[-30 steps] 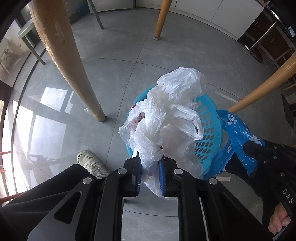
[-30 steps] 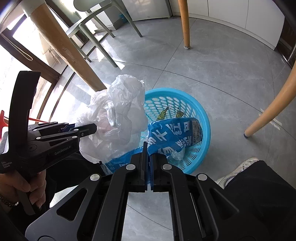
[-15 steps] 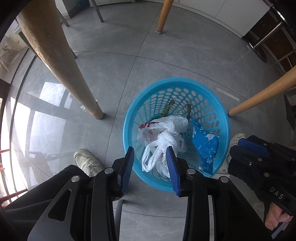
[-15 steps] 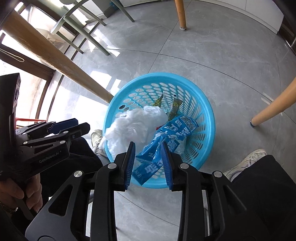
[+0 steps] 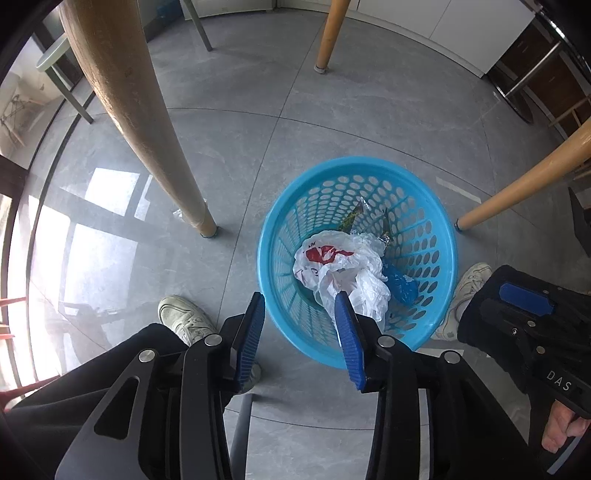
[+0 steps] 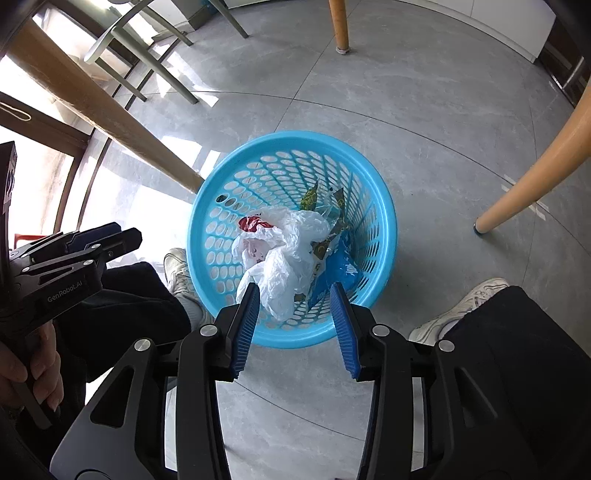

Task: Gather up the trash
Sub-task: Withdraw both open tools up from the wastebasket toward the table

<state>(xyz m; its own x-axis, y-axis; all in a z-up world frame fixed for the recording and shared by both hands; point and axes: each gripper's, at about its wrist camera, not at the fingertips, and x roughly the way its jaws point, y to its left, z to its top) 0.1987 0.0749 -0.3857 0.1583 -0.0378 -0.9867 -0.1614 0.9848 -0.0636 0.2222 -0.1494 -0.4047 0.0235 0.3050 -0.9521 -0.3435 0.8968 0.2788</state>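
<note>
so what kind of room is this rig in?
Probably a home dining or kitchen area. Angled wooden table legs stand on a polished grey tile floor, a pale green chair sits by a bright window, white cabinet fronts line the far wall, and a blue plastic basket holds trash.

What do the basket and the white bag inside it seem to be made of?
Basket: looks like molded plastic, glossy light blue; its walls are a rigid grid of oval holes under a smooth rim. White bag: looks like thin plastic film, slightly see-through and shiny; it lies crumpled in soft folds, with red print.
</note>
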